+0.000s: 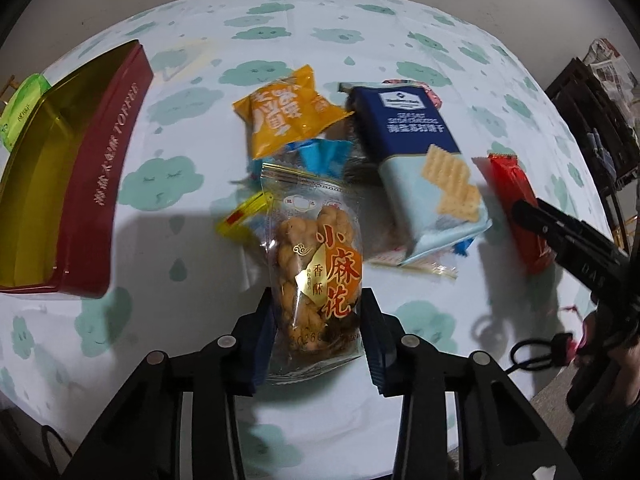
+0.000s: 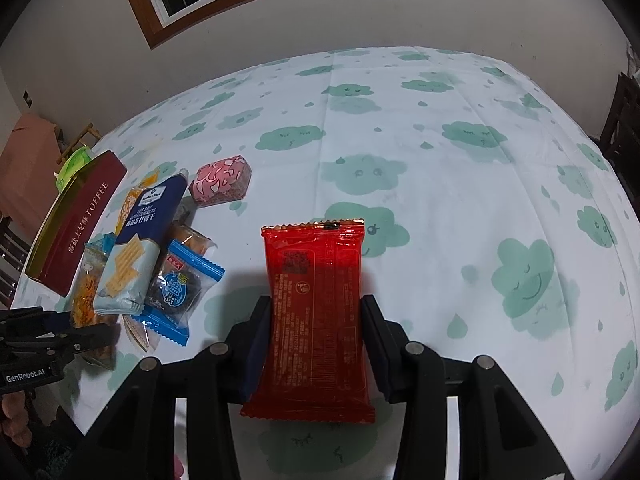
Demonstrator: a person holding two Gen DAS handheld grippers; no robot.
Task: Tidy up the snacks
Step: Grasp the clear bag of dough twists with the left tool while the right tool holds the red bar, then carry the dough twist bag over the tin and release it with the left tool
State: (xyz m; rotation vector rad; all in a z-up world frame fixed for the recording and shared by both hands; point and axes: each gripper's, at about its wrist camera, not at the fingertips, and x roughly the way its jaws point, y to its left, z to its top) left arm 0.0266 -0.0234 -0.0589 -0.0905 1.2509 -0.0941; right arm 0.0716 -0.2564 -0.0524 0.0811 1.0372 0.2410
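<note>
Above the tablecloth (image 2: 400, 120), both hand-held grippers downtilted.

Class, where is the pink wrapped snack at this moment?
In the right wrist view, the pink wrapped snack lies on the tablecloth left of centre, just beyond the far end of the blue cracker pack.

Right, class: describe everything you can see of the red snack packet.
The red snack packet is a glossy, flat plastic pouch with crimped, zigzag ends. Its printed back faces the right wrist camera, with small text and a code-like patch. It lies lengthwise between the jaws of the right gripper, which press on its long sides. It is apart from the other snacks, with the cloud-print tablecloth behind it.
</note>
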